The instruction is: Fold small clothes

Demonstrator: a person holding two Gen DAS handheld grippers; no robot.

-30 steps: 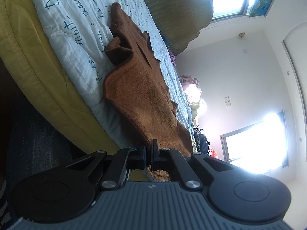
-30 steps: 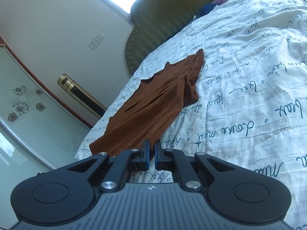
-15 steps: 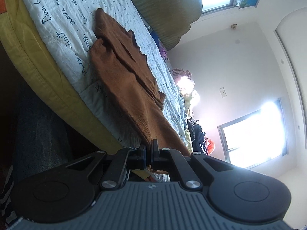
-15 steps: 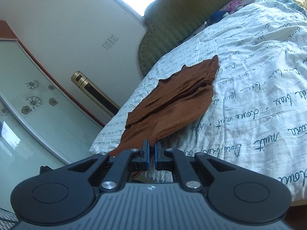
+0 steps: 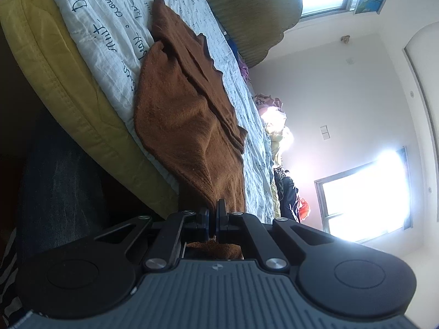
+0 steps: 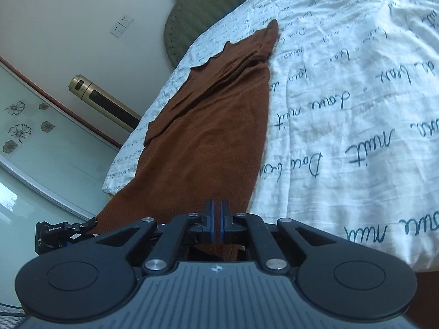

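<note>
**at the bed's edge, both grippers pinch the hem of a brown top**

across the near edge of the bed, a brown knit garment [image 6: 208, 126] lies lengthwise on a white quilt printed with script [image 6: 356, 87], its far end with the wavy neckline reaching toward the green headboard [image 6: 192, 8] and its near end hanging over the mattress side. a sleeve looks folded in over the body, so the piece reads as a long narrow strip, probably part way through folding.

the left gripper [image 5: 212, 216] has its jaws pressed together on the brown cloth at one corner of the near hem; fabric runs up from between the pads and also shows beneath the fingers. the right gripper [image 6: 215, 219] is likewise pinched shut on the hem at the other corner, with cloth visible above and below its blue pads [image 6: 210, 219]. in the right wrist view the left gripper appears low at the left, beside the same hem.

holding both corners of one edge makes sense: it keeps the hem straight and the cloth taut, so the strip can be carried as one flat panel. judging from this, the likely next step is to lift the hem and lay it toward the neckline. the yellow mattress edge [image 5: 63, 82] sits below the overhang, so the knit may drag or stretch there.
</note>
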